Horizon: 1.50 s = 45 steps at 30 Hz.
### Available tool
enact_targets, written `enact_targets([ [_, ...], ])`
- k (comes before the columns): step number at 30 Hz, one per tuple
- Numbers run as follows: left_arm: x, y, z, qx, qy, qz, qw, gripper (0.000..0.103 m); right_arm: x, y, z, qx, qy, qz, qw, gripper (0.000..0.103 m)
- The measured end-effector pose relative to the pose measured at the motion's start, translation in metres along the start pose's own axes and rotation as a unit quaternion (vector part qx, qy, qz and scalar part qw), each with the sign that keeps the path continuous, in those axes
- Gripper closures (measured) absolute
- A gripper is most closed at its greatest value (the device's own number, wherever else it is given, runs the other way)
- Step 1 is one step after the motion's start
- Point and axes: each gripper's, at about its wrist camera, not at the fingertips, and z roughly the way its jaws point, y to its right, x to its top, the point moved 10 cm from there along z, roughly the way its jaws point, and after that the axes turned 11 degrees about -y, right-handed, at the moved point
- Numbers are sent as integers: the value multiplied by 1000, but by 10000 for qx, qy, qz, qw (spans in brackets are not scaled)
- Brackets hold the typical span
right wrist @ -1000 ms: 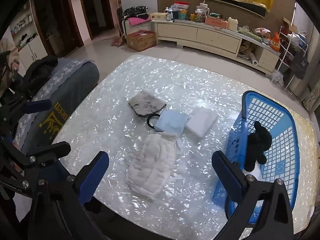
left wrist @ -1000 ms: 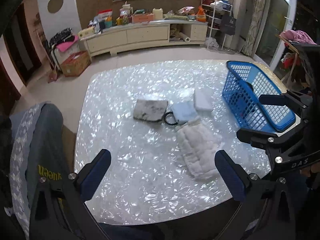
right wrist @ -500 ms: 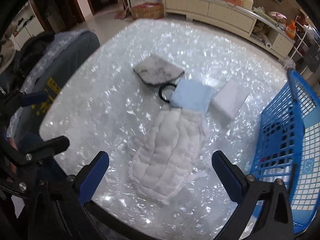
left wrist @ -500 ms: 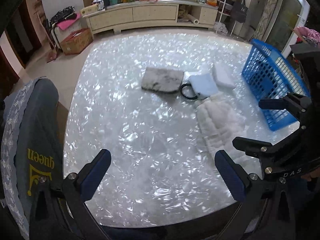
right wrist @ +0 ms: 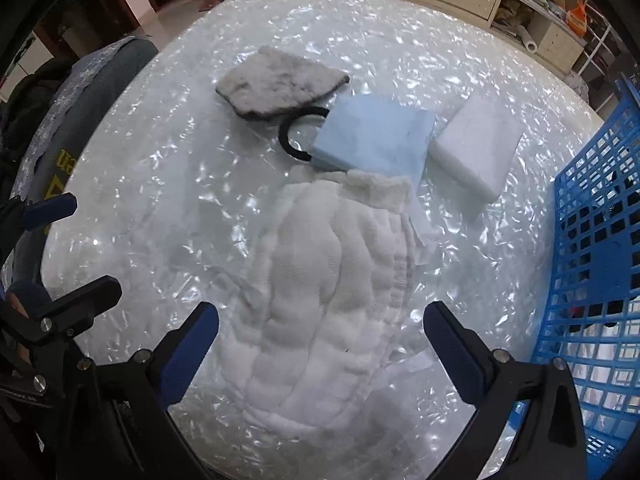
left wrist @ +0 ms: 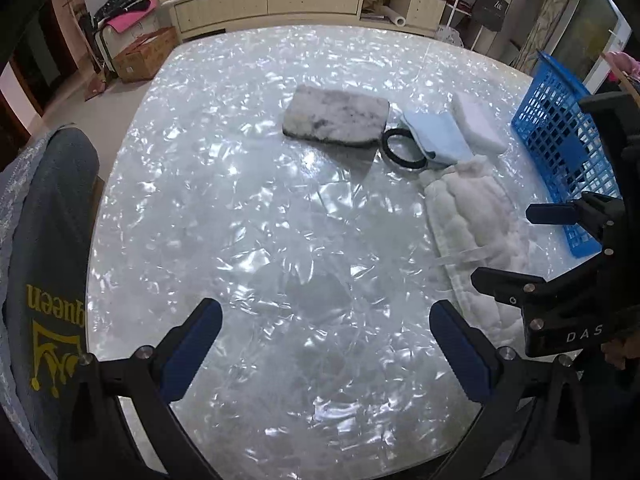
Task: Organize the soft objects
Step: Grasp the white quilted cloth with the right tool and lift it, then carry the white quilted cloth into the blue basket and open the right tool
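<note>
A white quilted cloth (right wrist: 328, 292) lies on the shiny pearl table (right wrist: 160, 152), and also shows in the left wrist view (left wrist: 472, 224). My right gripper (right wrist: 320, 344) is open, low over the cloth's near end, fingers either side. Beyond lie a light blue pad (right wrist: 376, 140), a white foam block (right wrist: 476, 148), a grey fuzzy pad (right wrist: 280, 80) and a black ring (right wrist: 296, 136). My left gripper (left wrist: 326, 342) is open and empty over bare table to the left. The right gripper (left wrist: 560, 264) shows at the right of that view.
A blue plastic basket (right wrist: 600, 240) stands at the table's right edge with something dark inside. A grey chair back with yellow lettering (left wrist: 44, 280) stands against the left edge. A long cabinet (left wrist: 280, 0) and a cardboard box (left wrist: 144, 56) are across the room.
Both grippers have moved forward and down towards the table. The right gripper has come in over the white quilted cloth. Nothing on the table has shifted.
</note>
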Motion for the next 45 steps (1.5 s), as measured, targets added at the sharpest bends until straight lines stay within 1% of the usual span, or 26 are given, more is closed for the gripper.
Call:
enact_targets([
  [4, 3, -1, 7, 16, -32, 44, 10000, 0, 2, 3, 13, -68, -121, 72, 9999, 0],
  [8, 5, -1, 7, -24, -18, 41, 10000, 0, 0, 1, 26, 121, -254, 155, 9995, 0],
  [10, 5, -1, 7, -25, -15, 37, 10000, 0, -1, 1, 31, 29, -220, 131, 9997, 1],
  [12, 4, -1, 6, -14, -5, 38, 10000, 0, -2, 1, 33, -44, -175, 138, 9997, 5],
  [15, 5, 0, 6, -23, 11, 55, 10000, 0, -6, -6, 33, -119, -54, 15, 9999, 21],
  [16, 5, 0, 5, -12, 20, 56, 10000, 0, -6, -10, 31, -109, -34, -25, 9999, 32],
  [17, 5, 1, 4, -11, 39, 64, 10000, 0, -7, -12, 30, -97, -15, -54, 9999, 46],
  [18, 5, 2, 4, -11, 49, 69, 10000, 0, -9, -13, 26, -75, 7, -84, 9999, 53],
  [19, 4, 2, 3, -11, 60, 75, 10000, 0, -10, -17, 24, -27, 56, -128, 9999, 64],
  [20, 4, 4, 2, -17, 80, 90, 9999, 0, -11, -19, 21, 15, 84, -146, 9999, 71],
  [22, 4, 6, 0, -32, 100, 121, 9999, 0, -13, -24, 18, 113, 94, -192, 9997, 79],
  [23, 4, 7, -1, -35, 117, 128, 9998, 0, -15, -26, 18, 165, 93, -196, 9996, 81],
  [27, 7, 10, -8, -89, 155, 156, 9997, 0, -23, -26, 13, 366, 31, -117, 9993, 82],
  [31, 11, 19, -22, -128, 280, 229, 9993, 0, -29, -15, -11, 373, 148, -102, 9991, 82],
  [35, 15, 32, -39, -293, 416, 245, 9984, 0, -35, -10, -33, 400, 278, -115, 9987, 82],
  [41, 16, 62, -51, -398, 237, 557, 9974, 0, -49, -2, -63, 378, 395, -205, 9983, 82],
  [45, 20, 83, -63, -422, 215, 735, 9962, 0, -54, 2, -87, 315, 544, -237, 9977, 82],
])
